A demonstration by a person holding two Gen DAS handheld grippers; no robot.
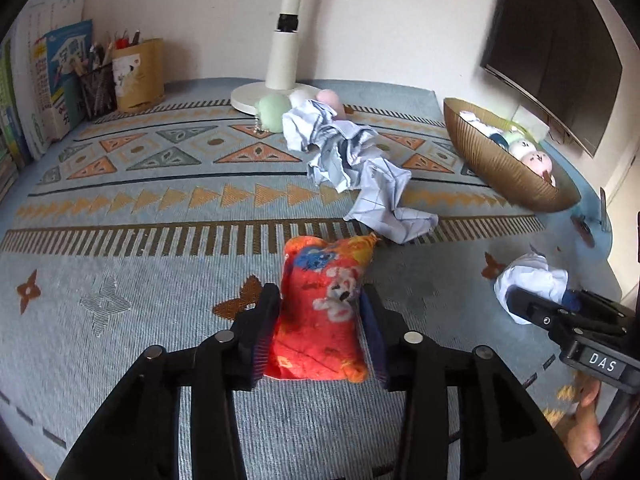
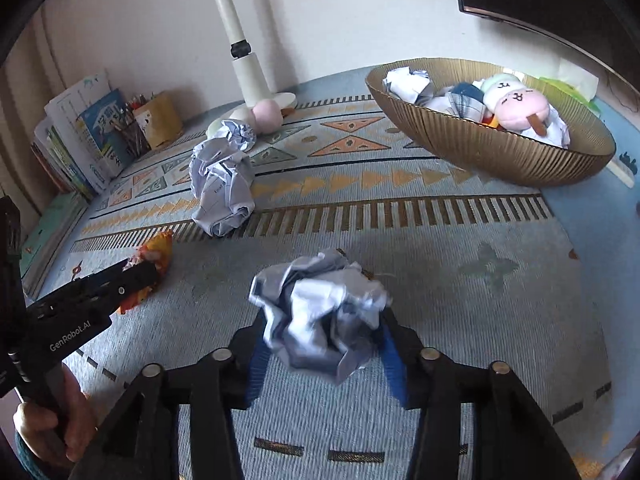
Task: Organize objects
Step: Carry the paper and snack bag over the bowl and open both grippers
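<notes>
My left gripper [image 1: 320, 300] is shut on an orange-red snack bag [image 1: 320, 312], its far end resting on the patterned cloth; the bag also shows in the right wrist view [image 2: 154, 258]. My right gripper [image 2: 324, 320] is shut on a crumpled paper ball [image 2: 320, 312], seen from the left wrist view [image 1: 530, 280] at the right. A gold ribbed bowl [image 2: 500, 152] at the back right holds paper balls and plush toys [image 2: 516, 104]. More crumpled paper [image 1: 352, 164] lies mid-table, with round plush toys [image 1: 274, 110] behind it.
A white lamp base and pole [image 1: 280, 72] stand at the back centre. Books [image 1: 44, 80], a pencil cup [image 1: 96, 84] and a yellow holder [image 1: 138, 76] line the back left. A dark monitor [image 1: 560, 48] hangs at the right. The table edge [image 1: 608, 248] runs along the right.
</notes>
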